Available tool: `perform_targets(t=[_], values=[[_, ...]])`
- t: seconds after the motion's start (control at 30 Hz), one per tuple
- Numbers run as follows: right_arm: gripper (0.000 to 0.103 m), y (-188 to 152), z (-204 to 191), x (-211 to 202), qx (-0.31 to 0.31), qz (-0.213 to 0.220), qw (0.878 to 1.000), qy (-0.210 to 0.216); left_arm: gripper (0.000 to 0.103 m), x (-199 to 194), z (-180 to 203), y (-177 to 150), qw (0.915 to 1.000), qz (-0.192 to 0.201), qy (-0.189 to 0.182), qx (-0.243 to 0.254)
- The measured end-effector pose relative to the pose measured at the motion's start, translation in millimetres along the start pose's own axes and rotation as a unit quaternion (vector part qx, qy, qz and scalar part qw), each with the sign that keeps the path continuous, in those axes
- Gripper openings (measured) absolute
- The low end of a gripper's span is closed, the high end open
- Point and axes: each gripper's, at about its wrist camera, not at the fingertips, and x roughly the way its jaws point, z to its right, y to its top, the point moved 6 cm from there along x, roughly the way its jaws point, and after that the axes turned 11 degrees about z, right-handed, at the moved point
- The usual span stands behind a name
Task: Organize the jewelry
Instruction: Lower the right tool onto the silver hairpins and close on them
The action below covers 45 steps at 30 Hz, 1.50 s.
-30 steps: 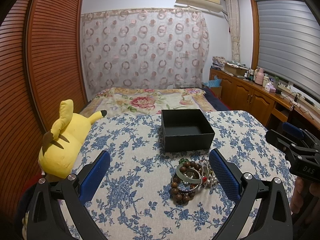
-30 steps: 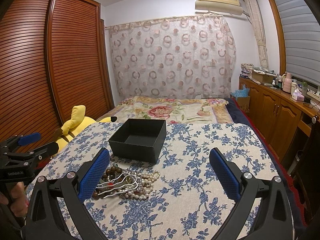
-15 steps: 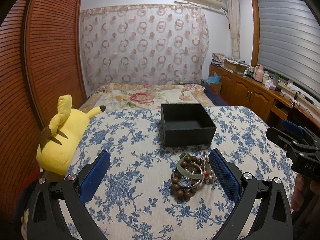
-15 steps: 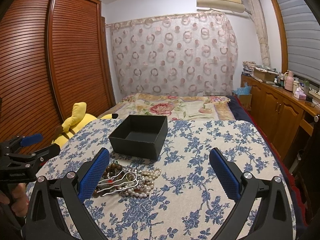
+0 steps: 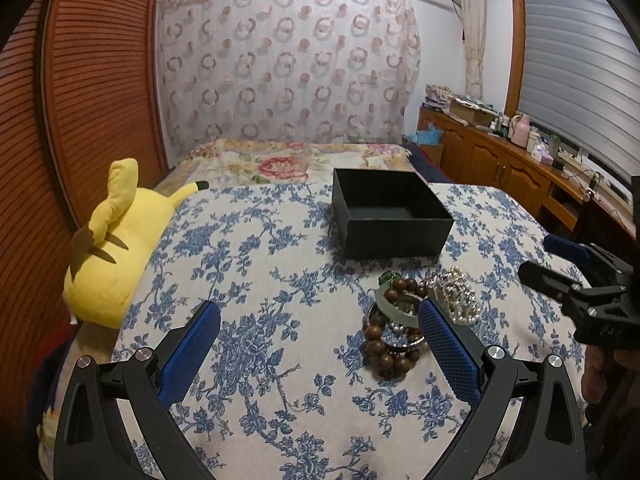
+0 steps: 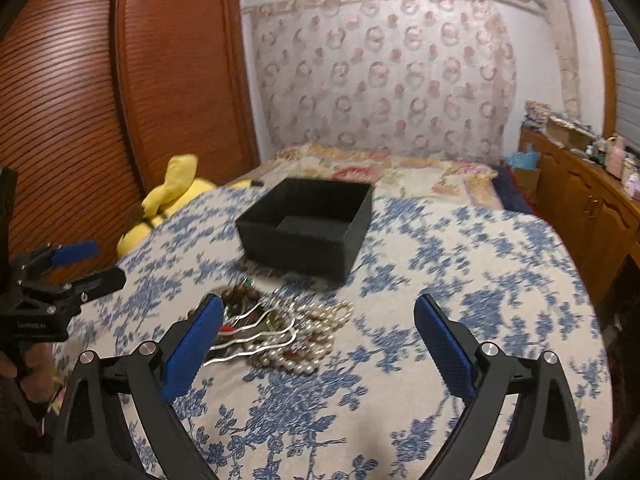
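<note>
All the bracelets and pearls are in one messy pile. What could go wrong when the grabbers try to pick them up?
1. The pearl strands, wooden bead bracelet and wavy silver hairpin lie tangled, so lifting one may drag others along.
2. Round beads might slip from the open jaws of the left gripper or right gripper.
3. The black box sits on soft bedding; a bump could tip it.
</note>
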Motion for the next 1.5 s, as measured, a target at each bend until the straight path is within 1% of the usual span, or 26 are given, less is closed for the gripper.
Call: perform_targets(t=[0.1,0.17,0.33,0.57,0.67,0.83,0.9,0.97,1.03,1.27,1.4,1.47,1.5], values=[[0.095,-8.1,-7.3,12.2,-0.006,-0.024,1.0,0.019,0.096,2.6,-1.9,-4.0,1.0,-0.006,-0.002,0.0],[0.091,-13.3,-11.2,23.1,-0.009,-0.041,0.999,0.031,0.096,4.1,-3.5,-6.6,1.0,-0.01,-0.002,0.0],[0.086,-20.0,-15.1,46.7,-0.015,-0.075,0.996,0.049,0.096,6.1,-7.2,-9.8,0.9999,-0.015,0.0,0.0],[0.073,-25.6,-15.7,70.5,-0.012,-0.117,0.991,0.07,0.096,7.8,-11.4,-12.1,0.9998,-0.021,0.002,-0.003],[0.07,-28.1,-20.1,73.7,-0.026,-0.123,0.989,0.072,0.096,8.1,-11.7,-12.2,0.9998,-0.022,0.002,-0.003],[0.068,-29.1,-22.5,72.3,-0.034,-0.126,0.989,0.074,0.096,8.8,-11.5,-13.2,0.9997,-0.023,0.0,-0.003],[0.065,-30.2,-24.5,70.7,-0.035,-0.128,0.988,0.078,0.096,10.6,-11.6,-15.3,0.9997,-0.025,-0.001,-0.003],[0.056,-31.2,-27.1,67.3,-0.035,-0.13,0.987,0.088,0.096,12.7,-11.1,-17.3,0.9996,-0.027,0.0,-0.003],[0.053,-32.4,-28.9,64.7,-0.035,-0.131,0.986,0.094,0.096,13.9,-11.1,-18.7,0.9996,-0.029,0.001,-0.004],[0.054,-40.2,-27.5,64.0,-0.002,-0.15,0.981,0.126,0.096,15.9,-8.6,-22.8,0.9994,-0.033,-0.001,-0.003],[0.052,-42.6,-27.2,61.0,0.002,-0.149,0.981,0.127,0.096,17.9,-6.8,-22.9,0.9993,-0.037,-0.003,-0.003],[0.044,-41.7,-24.9,59.8,0.01,-0.145,0.981,0.125,0.096,18.2,-5.6,-23.5,0.9992,-0.039,-0.004,-0.002],[0.041,-41.0,-23.8,59.0,0.015,-0.143,0.982,0.126,0.096,18.3,-4.7,-24.0,0.9992,-0.039,-0.005,-0.001]])
